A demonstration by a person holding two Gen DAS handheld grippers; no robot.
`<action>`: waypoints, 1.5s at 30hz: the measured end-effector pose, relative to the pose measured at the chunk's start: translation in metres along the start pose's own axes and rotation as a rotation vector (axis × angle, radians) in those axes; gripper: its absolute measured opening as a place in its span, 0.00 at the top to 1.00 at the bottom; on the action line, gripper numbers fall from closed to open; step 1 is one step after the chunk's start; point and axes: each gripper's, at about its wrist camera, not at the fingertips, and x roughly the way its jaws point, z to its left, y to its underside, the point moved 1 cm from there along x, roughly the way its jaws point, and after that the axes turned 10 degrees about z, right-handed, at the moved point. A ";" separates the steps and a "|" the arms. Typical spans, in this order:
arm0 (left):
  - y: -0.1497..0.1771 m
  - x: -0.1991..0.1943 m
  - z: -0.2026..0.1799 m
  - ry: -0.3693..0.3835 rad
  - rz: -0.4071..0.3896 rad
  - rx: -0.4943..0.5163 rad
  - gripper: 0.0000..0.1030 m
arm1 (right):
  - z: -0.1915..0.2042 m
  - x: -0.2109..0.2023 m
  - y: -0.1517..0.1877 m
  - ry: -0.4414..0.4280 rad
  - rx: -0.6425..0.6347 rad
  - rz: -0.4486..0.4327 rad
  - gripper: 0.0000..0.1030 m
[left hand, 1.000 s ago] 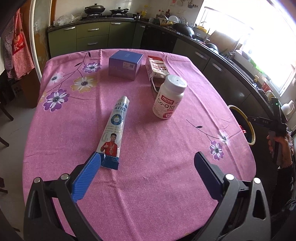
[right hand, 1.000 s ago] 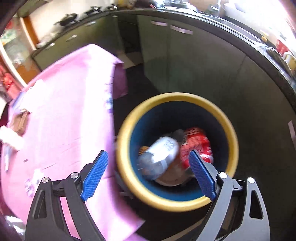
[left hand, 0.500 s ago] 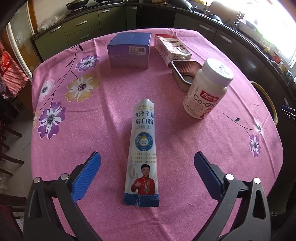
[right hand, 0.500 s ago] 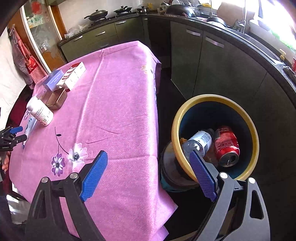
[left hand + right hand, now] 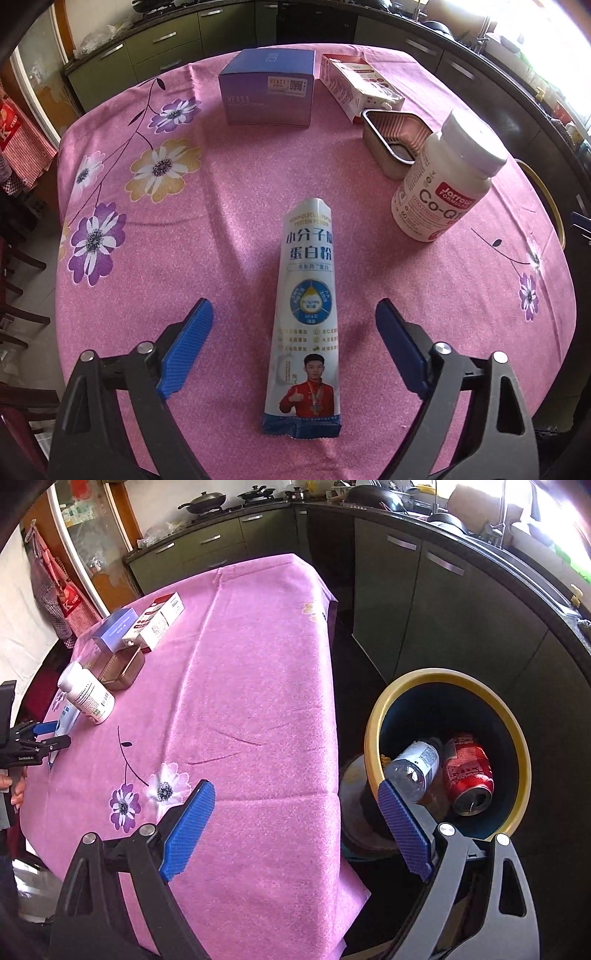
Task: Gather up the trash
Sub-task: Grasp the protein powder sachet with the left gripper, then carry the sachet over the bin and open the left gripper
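Note:
A long white-and-blue powder sachet [image 5: 308,295] lies flat on the pink flowered tablecloth [image 5: 184,258]. My left gripper [image 5: 293,306] hangs over it, jaws closing, with the sachet between the blue pads [image 5: 188,343] but untouched. My right gripper [image 5: 295,786] stands open and empty above the table's edge, beside the yellow-rimmed bin [image 5: 373,731]. A plastic bottle [image 5: 415,766] and a red can [image 5: 469,771] lie in the bin. In the right wrist view, the left gripper [image 5: 62,733] shows at the far left by the sachet [image 5: 66,716].
A white Co-Q10 bottle [image 5: 443,184] stands right of the sachet, with an open metal tin [image 5: 395,140] behind it. A blue box [image 5: 267,92] and a white-and-red carton [image 5: 356,85] sit at the far side. Dark kitchen cabinets [image 5: 406,602] surround the table.
The left gripper came forward and down until the sachet lay between its jaws, which then narrowed. The right gripper's view swung from over the bin toward the table.

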 end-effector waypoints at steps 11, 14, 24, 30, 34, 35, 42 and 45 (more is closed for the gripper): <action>0.005 -0.008 -0.006 -0.017 -0.023 0.030 0.73 | 0.003 0.003 0.001 -0.010 -0.007 0.009 0.14; 0.008 -0.009 -0.006 -0.009 -0.021 0.026 0.78 | 0.003 0.003 0.003 -0.012 -0.008 0.009 0.14; 0.027 -0.038 -0.033 0.002 -0.036 0.100 0.81 | -0.002 -0.009 0.005 -0.013 0.005 -0.022 0.14; 0.037 -0.071 -0.077 0.030 -0.079 0.205 0.81 | -0.012 -0.020 0.008 -0.012 0.030 -0.054 0.14; 0.033 -0.090 -0.122 0.086 -0.094 0.304 0.81 | -0.027 -0.026 0.014 -0.011 0.058 -0.074 0.14; 0.028 -0.092 -0.133 0.100 -0.096 0.329 0.81 | -0.032 -0.027 0.016 -0.008 0.066 -0.080 0.14; -0.019 -0.093 -0.244 0.211 -0.124 0.549 0.81 | -0.093 -0.059 0.039 0.049 0.189 -0.178 0.14; -0.048 -0.080 -0.291 0.272 -0.112 0.608 0.81 | -0.125 -0.068 0.057 0.065 0.255 -0.197 0.14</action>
